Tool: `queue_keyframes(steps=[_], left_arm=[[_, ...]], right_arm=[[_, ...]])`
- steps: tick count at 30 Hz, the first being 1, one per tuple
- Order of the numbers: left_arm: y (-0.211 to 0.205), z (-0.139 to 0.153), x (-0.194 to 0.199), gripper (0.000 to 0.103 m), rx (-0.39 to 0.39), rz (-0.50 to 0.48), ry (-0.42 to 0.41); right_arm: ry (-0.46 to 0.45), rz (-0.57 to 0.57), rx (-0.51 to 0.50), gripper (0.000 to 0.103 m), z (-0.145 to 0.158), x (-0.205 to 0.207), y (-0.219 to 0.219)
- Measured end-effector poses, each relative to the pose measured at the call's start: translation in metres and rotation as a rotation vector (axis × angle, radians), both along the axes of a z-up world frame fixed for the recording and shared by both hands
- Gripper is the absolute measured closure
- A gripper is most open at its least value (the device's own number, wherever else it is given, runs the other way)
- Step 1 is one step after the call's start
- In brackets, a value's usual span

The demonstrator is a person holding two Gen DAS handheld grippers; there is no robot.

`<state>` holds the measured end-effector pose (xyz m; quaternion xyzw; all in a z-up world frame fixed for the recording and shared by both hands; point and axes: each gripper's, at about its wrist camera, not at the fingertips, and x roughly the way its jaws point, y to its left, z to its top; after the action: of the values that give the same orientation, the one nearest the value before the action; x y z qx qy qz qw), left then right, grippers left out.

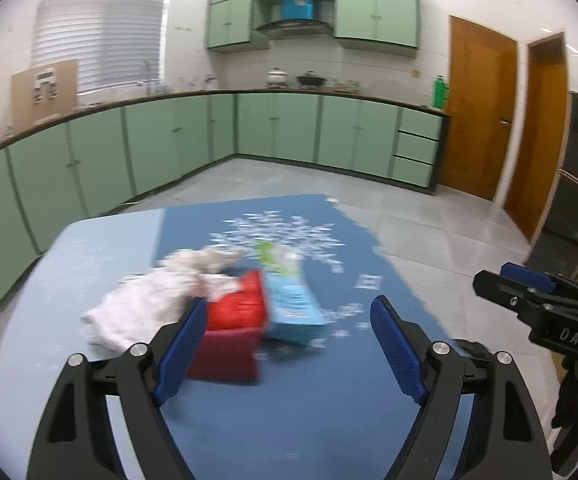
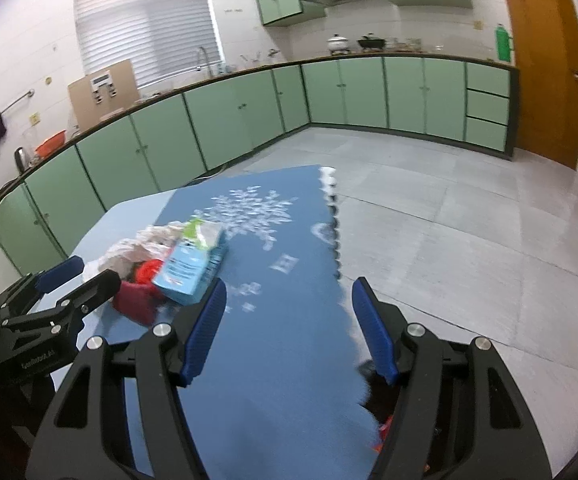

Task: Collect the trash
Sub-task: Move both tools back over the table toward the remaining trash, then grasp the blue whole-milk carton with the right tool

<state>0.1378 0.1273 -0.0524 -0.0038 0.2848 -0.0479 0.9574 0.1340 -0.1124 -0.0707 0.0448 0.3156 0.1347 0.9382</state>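
A pile of trash lies on the blue snowflake cloth (image 1: 297,400) of the table. It holds a red box (image 1: 233,332), a light-blue carton (image 1: 293,304) lying on its side, and crumpled white paper (image 1: 149,304). My left gripper (image 1: 289,348) is open and empty, just short of the red box. In the right wrist view the carton (image 2: 193,264), the red box (image 2: 137,296) and the paper (image 2: 137,248) lie to the left of my right gripper (image 2: 289,332), which is open and empty above the cloth's right edge. The left gripper also shows there (image 2: 77,272).
The table (image 1: 49,300) is pale blue beyond the cloth (image 2: 289,240). Green cabinets (image 1: 169,140) line the far walls. Wooden doors (image 1: 481,108) stand at the right. A dark thing (image 2: 377,396) sits below the table's right edge, unclear.
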Motion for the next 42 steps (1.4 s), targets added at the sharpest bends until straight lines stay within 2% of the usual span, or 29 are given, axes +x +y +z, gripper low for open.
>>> queue_keyframes(steps=[8, 12, 17, 23, 27, 33, 40, 42], left_arm=[[0.052, -0.014, 0.008, 0.021, 0.031, 0.139, 0.025], [0.066, -0.021, 0.009, 0.021, 0.033, 0.167, 0.041], [0.078, -0.028, 0.010, 0.021, 0.042, 0.189, 0.051], [0.084, -0.035, 0.013, 0.021, 0.037, 0.201, 0.069], [0.087, -0.041, 0.016, 0.021, 0.030, 0.200, 0.082], [0.086, -0.047, 0.018, 0.021, 0.017, 0.198, 0.095], [0.094, -0.046, 0.016, 0.021, 0.006, 0.212, 0.093], [0.097, -0.046, 0.016, 0.021, -0.003, 0.217, 0.096]], right_arm=[[0.012, 0.087, -0.027, 0.038, -0.010, 0.029, 0.060], [0.055, 0.130, -0.018, 0.025, -0.021, 0.044, 0.088], [0.092, 0.157, -0.036, 0.025, -0.033, 0.058, 0.114], [0.150, 0.137, -0.110, 0.025, -0.050, 0.071, 0.126], [0.146, 0.119, -0.146, 0.025, -0.052, 0.071, 0.124], [0.181, 0.109, -0.120, 0.024, -0.057, 0.080, 0.123], [0.178, 0.088, -0.176, 0.024, -0.059, 0.078, 0.146], [0.188, 0.090, -0.151, 0.024, -0.058, 0.075, 0.147]])
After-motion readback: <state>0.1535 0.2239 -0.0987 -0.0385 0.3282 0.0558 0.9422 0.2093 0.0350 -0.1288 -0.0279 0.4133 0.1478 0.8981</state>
